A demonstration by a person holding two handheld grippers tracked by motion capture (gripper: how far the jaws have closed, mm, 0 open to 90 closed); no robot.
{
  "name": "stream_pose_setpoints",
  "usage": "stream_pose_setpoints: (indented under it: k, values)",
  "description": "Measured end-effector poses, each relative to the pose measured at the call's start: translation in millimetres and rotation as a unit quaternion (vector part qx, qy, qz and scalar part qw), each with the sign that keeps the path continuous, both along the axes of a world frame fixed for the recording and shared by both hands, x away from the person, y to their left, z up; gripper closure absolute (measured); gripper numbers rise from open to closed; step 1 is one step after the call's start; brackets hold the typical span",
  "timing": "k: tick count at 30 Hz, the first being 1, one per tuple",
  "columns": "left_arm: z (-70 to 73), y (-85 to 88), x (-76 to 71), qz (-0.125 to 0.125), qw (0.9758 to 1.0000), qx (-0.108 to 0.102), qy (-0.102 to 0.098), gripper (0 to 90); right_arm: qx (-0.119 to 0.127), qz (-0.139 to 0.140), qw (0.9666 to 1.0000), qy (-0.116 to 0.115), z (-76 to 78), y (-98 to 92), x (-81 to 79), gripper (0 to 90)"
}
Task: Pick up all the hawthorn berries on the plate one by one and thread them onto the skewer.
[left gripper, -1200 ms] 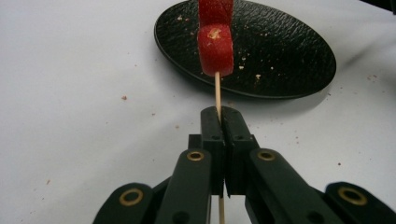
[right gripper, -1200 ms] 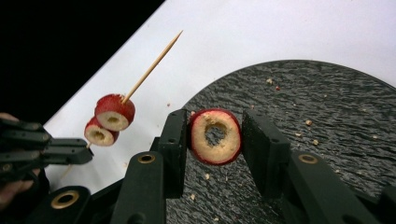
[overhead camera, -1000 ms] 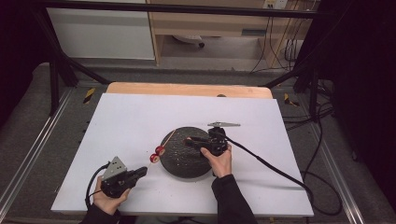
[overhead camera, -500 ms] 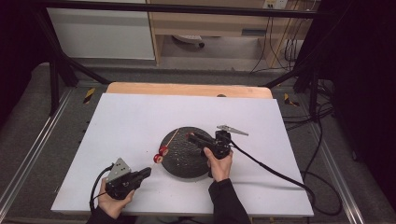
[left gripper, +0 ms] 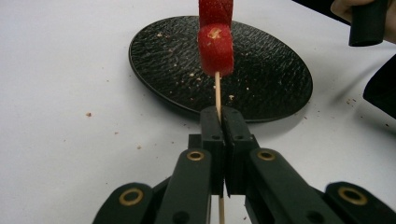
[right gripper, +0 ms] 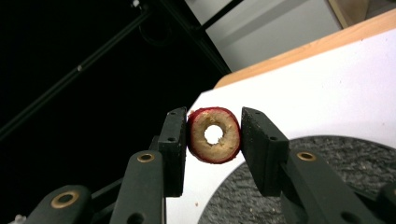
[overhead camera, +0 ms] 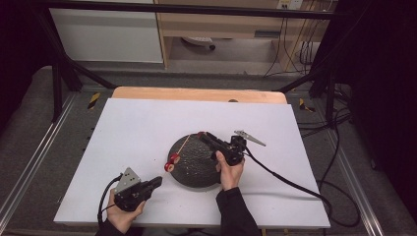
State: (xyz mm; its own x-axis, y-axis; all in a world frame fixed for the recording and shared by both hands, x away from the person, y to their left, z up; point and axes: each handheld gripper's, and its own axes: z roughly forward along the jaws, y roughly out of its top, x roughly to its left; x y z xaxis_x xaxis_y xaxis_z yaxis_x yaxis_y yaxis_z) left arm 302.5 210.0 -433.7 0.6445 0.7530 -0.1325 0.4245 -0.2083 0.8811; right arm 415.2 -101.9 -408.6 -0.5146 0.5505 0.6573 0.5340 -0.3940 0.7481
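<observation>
Red fruit pieces (left gripper: 215, 49) sit on a skewer (left gripper: 217, 93) pinched by the left gripper (left gripper: 223, 122), near the plate (overhead camera: 196, 162). Over the plate, the right gripper (right gripper: 213, 135) pinches a cored ring (right gripper: 214, 135).

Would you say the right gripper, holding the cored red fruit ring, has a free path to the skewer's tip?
Probably yes: the right gripper holds the ring above the black plate, nothing between it and the skewer.

The left claw (left gripper: 218, 122) pinches a skewer (left gripper: 217, 91) bearing red fruit pieces (left gripper: 215, 49) before a black plate (left gripper: 275, 79).
</observation>
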Motion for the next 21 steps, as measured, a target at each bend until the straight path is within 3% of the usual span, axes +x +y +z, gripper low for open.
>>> stream_pose_setpoints:
  k: [21]
  values:
    - [3.2, -25.2, -6.0, -0.002, 0.9999, -0.014, -0.008, 88.3, 0.060, -0.039, 0.9973, -0.015, 4.2, -1.8, 4.9, 62.6]
